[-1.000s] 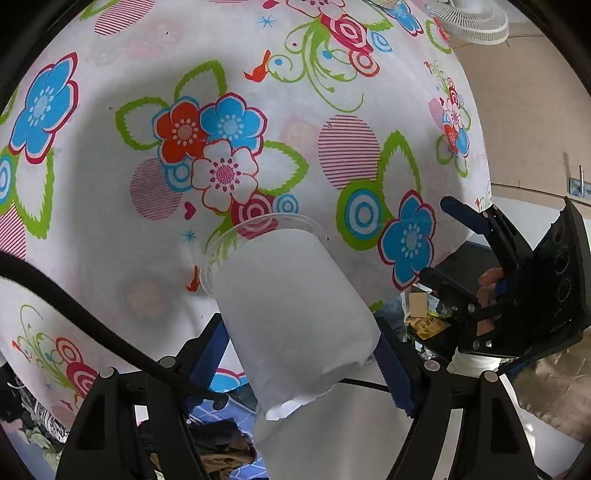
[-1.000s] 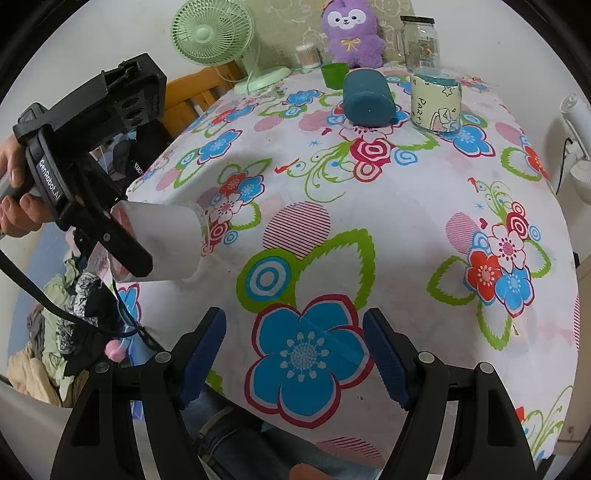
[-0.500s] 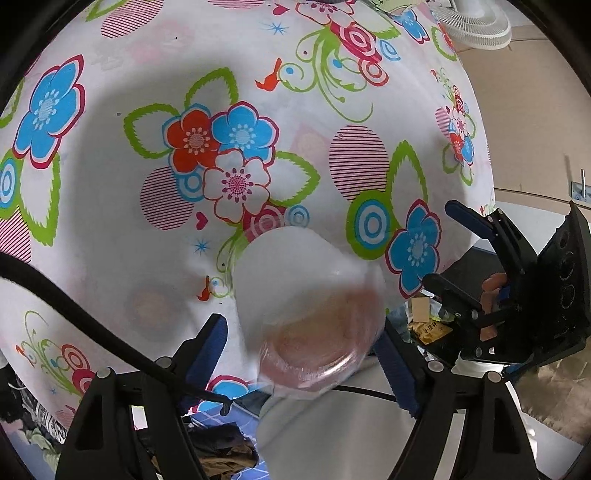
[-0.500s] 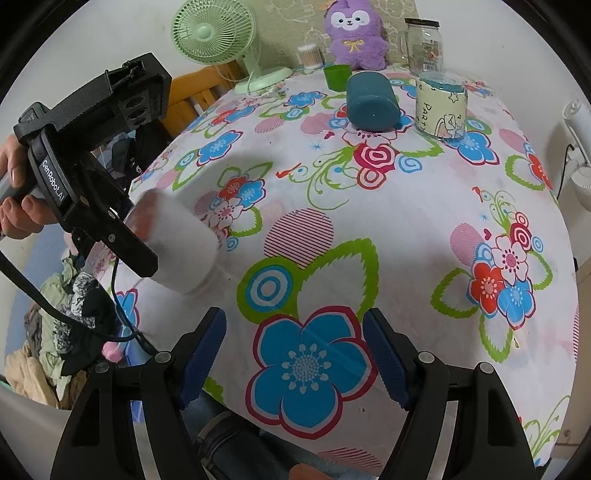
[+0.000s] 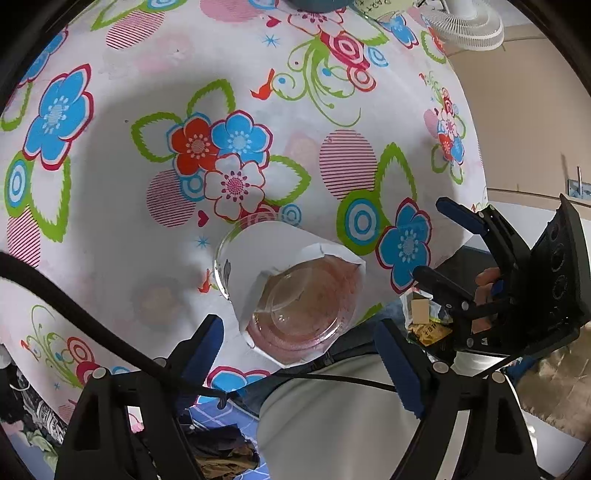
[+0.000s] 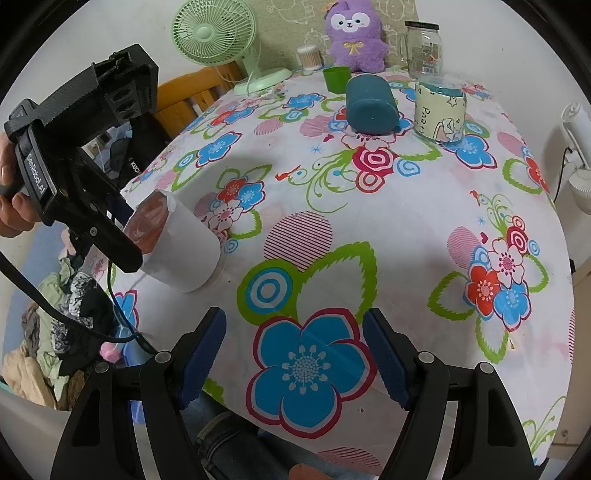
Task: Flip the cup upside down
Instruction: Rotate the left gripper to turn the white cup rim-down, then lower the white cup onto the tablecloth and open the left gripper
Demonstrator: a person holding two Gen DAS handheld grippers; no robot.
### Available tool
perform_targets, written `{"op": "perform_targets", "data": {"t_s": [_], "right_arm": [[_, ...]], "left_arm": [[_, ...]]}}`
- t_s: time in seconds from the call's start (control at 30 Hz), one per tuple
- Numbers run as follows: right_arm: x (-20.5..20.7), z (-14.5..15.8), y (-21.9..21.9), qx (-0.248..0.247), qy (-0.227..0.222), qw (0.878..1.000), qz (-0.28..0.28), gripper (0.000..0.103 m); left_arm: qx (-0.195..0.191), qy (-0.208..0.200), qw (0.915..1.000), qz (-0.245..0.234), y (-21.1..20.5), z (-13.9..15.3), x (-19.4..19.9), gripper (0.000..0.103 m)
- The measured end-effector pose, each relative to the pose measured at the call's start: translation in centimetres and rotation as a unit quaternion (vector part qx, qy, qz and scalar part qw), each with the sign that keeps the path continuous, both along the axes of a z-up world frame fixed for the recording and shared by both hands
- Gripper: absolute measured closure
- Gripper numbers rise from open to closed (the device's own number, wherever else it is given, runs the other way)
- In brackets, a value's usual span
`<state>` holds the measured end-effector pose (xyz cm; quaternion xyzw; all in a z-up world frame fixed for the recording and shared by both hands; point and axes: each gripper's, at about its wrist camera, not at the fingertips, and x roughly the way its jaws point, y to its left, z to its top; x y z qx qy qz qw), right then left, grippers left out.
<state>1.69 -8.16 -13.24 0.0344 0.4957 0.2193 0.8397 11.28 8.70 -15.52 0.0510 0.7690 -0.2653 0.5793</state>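
A clear cup wrapped in white paper (image 5: 295, 288) leans mouth-down on the flowered tablecloth (image 5: 110, 206). Its reddish base faces up toward the left wrist camera. In the right wrist view the cup (image 6: 181, 247) is at the table's left edge, tilted, with its rim on the cloth. My left gripper (image 5: 297, 343) is shut on the cup near its base, and a hand holds the left gripper (image 6: 136, 236) from the left. My right gripper (image 6: 293, 332) is open and holds nothing above the table's near edge. The left wrist view shows the right gripper (image 5: 432, 238) off to the right.
At the far end of the table are a teal cylinder on its side (image 6: 371, 105), a labelled glass (image 6: 439, 110), a green cup (image 6: 336, 78), a purple plush (image 6: 354, 35), a clear jar (image 6: 423, 48) and a green fan (image 6: 218, 33). A wooden chair (image 6: 192, 99) and a clothes pile (image 6: 55, 332) lie left of the table.
The left gripper has turned the cup from lying sideways to mouth-down, base up, and lowered its rim onto the cloth. The right gripper has barely moved.
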Motion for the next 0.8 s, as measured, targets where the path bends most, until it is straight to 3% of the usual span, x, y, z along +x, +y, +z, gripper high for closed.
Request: {"op": "perform_targets", "data": {"t_s": [0.37, 0.63, 0.8], "right_arm": [[0.1, 1.0, 0.5, -0.014, -0.010, 1.000, -0.007, 0.024], [0.1, 2.0, 1.3, -0.023, -0.017, 0.999, -0.014, 0.024], [-0.1, 3.0, 2.4, -0.035, -0.029, 0.999, -0.008, 0.024]], "left_arm": [[-0.015, -0.060, 0.9981, 0.007, 1.4, 2.7, -0.8, 0.015], [-0.022, -0.138, 0.9900, 0.016, 2.7, 4.6, -1.5, 0.014], [-0.032, -0.161, 0.9861, 0.027, 3.6, 5.2, -2.0, 0.014]]}}
